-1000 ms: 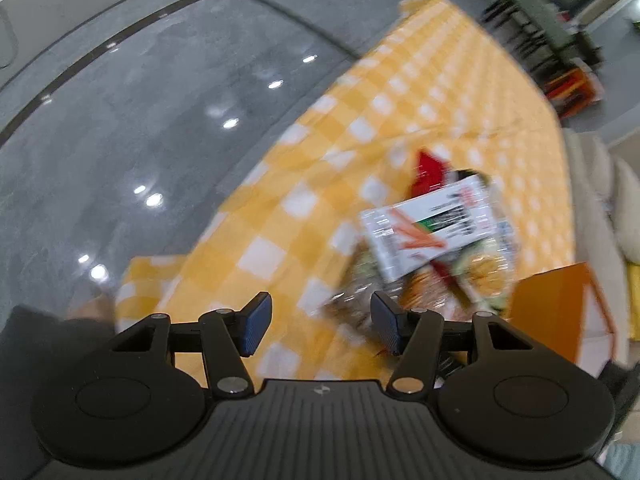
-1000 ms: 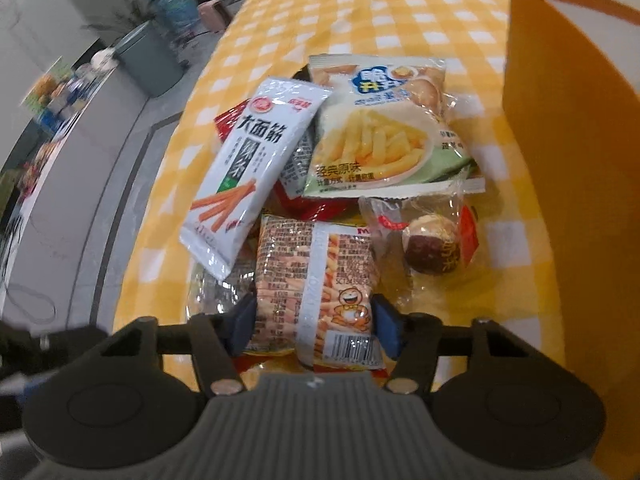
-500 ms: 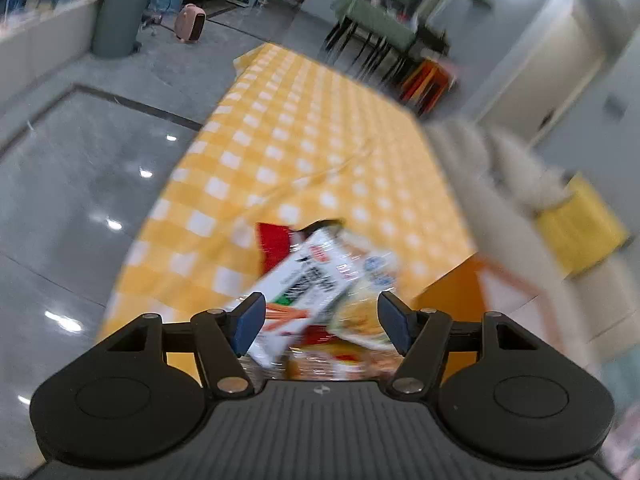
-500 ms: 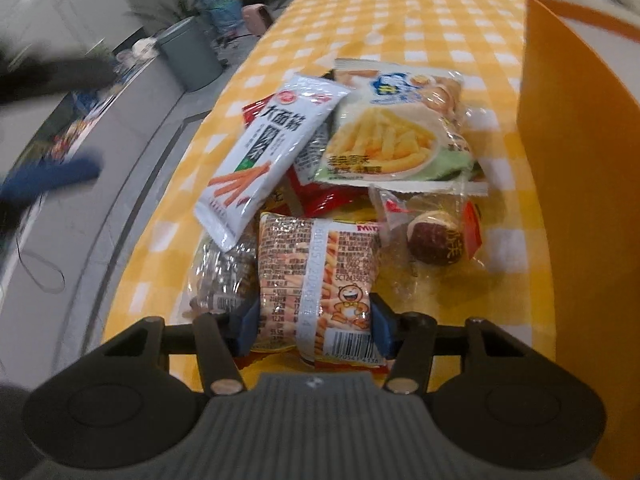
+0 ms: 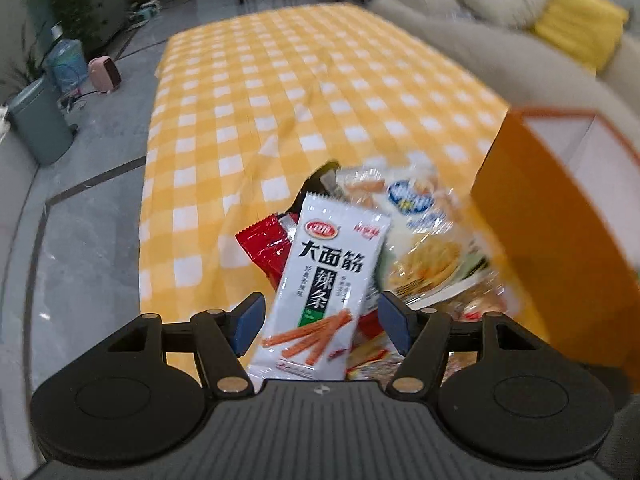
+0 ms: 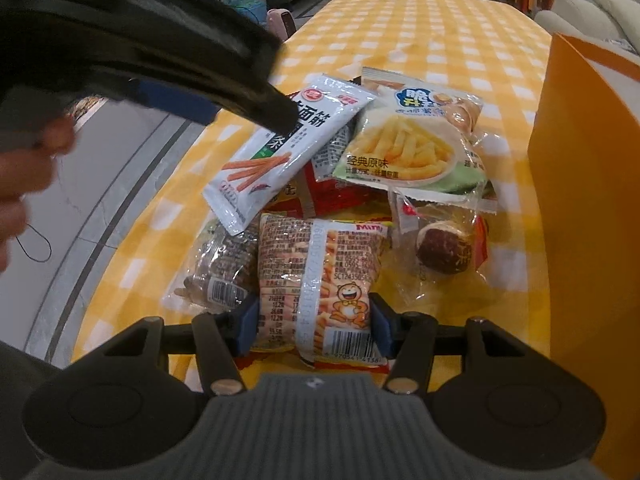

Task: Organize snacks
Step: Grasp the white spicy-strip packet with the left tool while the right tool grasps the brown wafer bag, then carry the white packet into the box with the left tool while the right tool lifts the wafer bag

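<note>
A pile of snack packets lies on the yellow checked tablecloth point(image 5: 280, 92). A white spicy-stick packet point(image 5: 324, 284) lies on top; my left gripper point(image 5: 322, 322) is open, its jaws either side of that packet's lower end. The packet shows in the right wrist view point(image 6: 288, 140) too, partly behind the left gripper's body. My right gripper point(image 6: 314, 322) is open, its jaws either side of an orange Mimi packet point(image 6: 320, 276). A fries packet point(image 6: 416, 140), a red packet point(image 5: 266, 246), a brown bun in clear wrap point(image 6: 444, 248) and a dark packet point(image 6: 224, 264) lie around.
An orange box point(image 6: 588, 200) stands at the right of the pile, also in the left wrist view point(image 5: 560, 224). A beige sofa with a yellow cushion point(image 5: 576, 20) is at the far right. A grey bin point(image 5: 38, 120) stands on the floor left.
My left gripper has swung from the floor side round over the pile and come down to the white packet. My right gripper has edged slightly closer around the Mimi packet.
</note>
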Tool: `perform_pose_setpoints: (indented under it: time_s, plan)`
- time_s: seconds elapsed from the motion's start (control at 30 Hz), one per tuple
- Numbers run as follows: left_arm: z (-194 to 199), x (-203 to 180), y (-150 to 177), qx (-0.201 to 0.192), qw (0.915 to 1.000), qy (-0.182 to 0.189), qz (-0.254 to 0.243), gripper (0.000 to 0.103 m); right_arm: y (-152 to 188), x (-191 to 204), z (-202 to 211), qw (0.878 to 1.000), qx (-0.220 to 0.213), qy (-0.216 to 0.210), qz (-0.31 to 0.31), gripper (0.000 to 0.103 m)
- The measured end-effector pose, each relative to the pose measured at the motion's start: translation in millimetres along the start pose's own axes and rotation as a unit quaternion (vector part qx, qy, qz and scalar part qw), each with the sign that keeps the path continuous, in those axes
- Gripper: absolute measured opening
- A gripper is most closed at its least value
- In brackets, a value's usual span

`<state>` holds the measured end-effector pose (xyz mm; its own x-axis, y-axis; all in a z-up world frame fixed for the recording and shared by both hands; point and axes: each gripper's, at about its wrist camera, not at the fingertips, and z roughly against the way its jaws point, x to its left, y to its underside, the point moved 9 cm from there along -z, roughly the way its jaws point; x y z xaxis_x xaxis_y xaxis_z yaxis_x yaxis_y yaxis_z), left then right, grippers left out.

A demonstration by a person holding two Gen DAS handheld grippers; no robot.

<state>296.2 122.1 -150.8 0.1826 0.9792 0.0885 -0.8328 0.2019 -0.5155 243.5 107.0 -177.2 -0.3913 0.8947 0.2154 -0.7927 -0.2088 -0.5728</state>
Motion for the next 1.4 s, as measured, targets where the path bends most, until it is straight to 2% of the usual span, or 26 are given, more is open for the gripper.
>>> perform_pose_setpoints:
  time_s: [0.2, 0.37, 0.47, 0.5, 0.53, 0.7, 0.8, 0.9, 0.97, 1.1, 1.4]
  plan:
    - [-26, 2, 0, 0.038, 0.9986, -0.01, -0.034, 0.079, -1, 3, -2, 1.0, 0.003, 0.008, 0.019, 0.056]
    - [-42, 5, -1, 0.063, 0.9977, -0.009, -0.021, 0.08, -3, 4, -5, 0.999, 0.002, 0.011, 0.03, 0.056]
    - [-46, 6, 0, 0.07, 0.9975, 0.006, 0.006, 0.077, -3, 4, -6, 0.999, 0.001, 0.012, 0.033, 0.056]
    - [-45, 6, 0, 0.071, 0.9972, 0.017, 0.02, 0.067, -3, 5, -6, 0.999, 0.001, 0.013, 0.035, 0.056]
    - [-44, 6, 1, 0.071, 0.9967, 0.022, 0.033, 0.063, -3, 5, -7, 0.999, 0.001, 0.013, 0.036, 0.056]
    - [-37, 9, 0, 0.079, 0.9953, -0.007, 0.056, 0.06, -3, 5, -5, 0.999, -0.001, 0.011, 0.03, 0.055]
    - [-28, 15, 0, 0.086, 0.989, -0.003, 0.12, 0.06, -3, 4, -3, 1.0, 0.006, 0.013, 0.022, 0.054]
    - [-13, 23, -1, 0.075, 0.976, 0.028, 0.202, 0.06, -3, -1, 1, 1.0, 0.012, 0.009, 0.002, 0.052]
    - [2, 24, -2, 0.061, 0.968, 0.046, 0.239, 0.06, -3, -4, 4, 1.0, 0.017, 0.003, -0.012, 0.05]
    - [33, 20, -7, 0.038, 0.956, 0.068, 0.283, 0.06, -5, -4, 15, 0.999, 0.019, -0.016, -0.033, 0.05]
    - [107, 9, -16, -0.012, 0.9599, 0.036, 0.278, 0.06, -16, 7, 53, 0.996, 0.001, -0.07, -0.052, 0.049]
